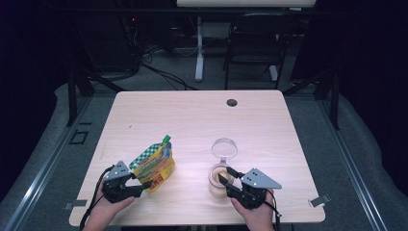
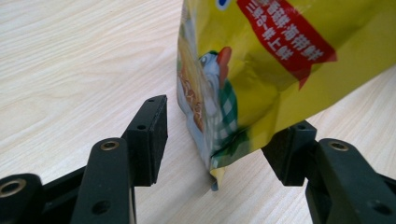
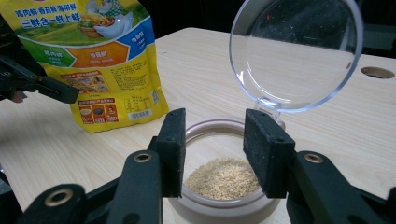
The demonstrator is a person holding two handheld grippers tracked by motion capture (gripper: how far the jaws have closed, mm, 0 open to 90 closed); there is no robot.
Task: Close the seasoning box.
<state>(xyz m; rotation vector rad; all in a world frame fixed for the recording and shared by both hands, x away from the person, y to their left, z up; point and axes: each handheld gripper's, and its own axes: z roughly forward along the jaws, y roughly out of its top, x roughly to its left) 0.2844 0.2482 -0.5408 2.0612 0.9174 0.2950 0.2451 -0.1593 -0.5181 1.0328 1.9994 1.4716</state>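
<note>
Wood-grain table [image 1: 192,115] fills the high view, with a yellow pouch [image 1: 153,163] standing near its front left part, its green cap at the top, and a clear jar [image 1: 219,180] with a hinged lid [image 1: 224,148] swung open behind it toward the front right. The left gripper [image 1: 137,183], held in a hand [image 1: 103,209], sits at the pouch's lower near corner, while the right gripper [image 1: 226,179], in the other hand [image 1: 255,214], reaches to the jar's rim. In the left gripper view the pouch's [image 2: 261,70] bottom corner hangs between the two black jaws; a plain gap shows beside the left-hand pad, and the other jaw lies partly behind the pouch, so contact there cannot be told, but the jaws stand wide apart and do not clamp it. In the right gripper view the jaws stand apart over the jar [image 3: 224,186], one at each side of its mouth, neither clearly pressing the rim. Pale granules [image 3: 224,179] cover the jar's bottom. The round lid [image 3: 296,51] stands upright behind on its hinge, and the pouch [image 3: 98,60] stands farther off at the left, the left gripper's jaw [image 3: 42,84] beside it.
</note>
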